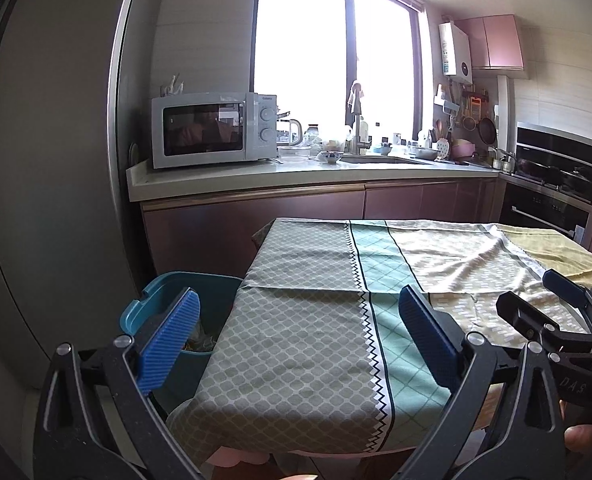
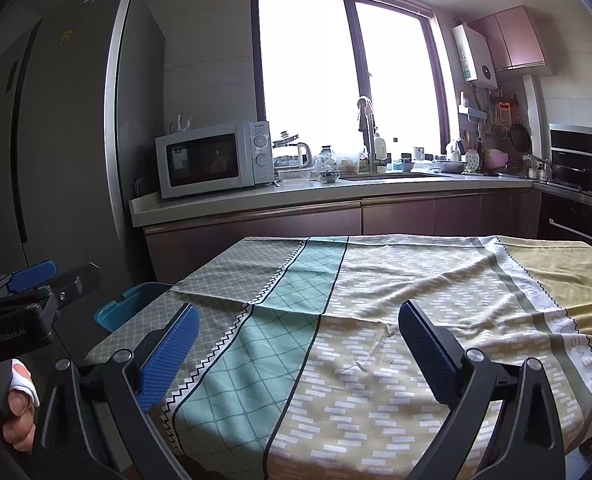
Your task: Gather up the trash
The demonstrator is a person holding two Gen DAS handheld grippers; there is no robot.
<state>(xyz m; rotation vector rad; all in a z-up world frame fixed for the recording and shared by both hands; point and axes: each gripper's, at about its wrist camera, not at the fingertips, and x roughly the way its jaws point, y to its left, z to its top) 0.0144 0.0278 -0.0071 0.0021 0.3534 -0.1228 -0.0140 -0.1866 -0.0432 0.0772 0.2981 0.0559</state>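
Bench top reads bare: the patchwork cotton tablecloth (image 2: 336, 320), in grey lattice, teal diamond and mustard brick-print panels with black zigzag seams, carries no loose rubbish in either view, so collection looks finished or nearly so; judged only from what shows. The teal hard-plastic trash bin (image 1: 163, 300) with a moulded, stepped rim stands on the floor at the bench's left edge, lower left of the left wrist frame; crumpled wrappers (image 1: 199, 340) are dimly visible inside, type unclear. Left gripper (image 1: 296, 340), black metal arms with ribbed blue rubber pads, is spread wide and holds nothing, one pad over the bin, the other over the cloth. Right gripper (image 2: 296, 352), with blue pads, is equally wide and empty above the rumpled yellow panel. Cloth is soft, creased and draped over the near edge. Remaining work, if any, lies out of view.
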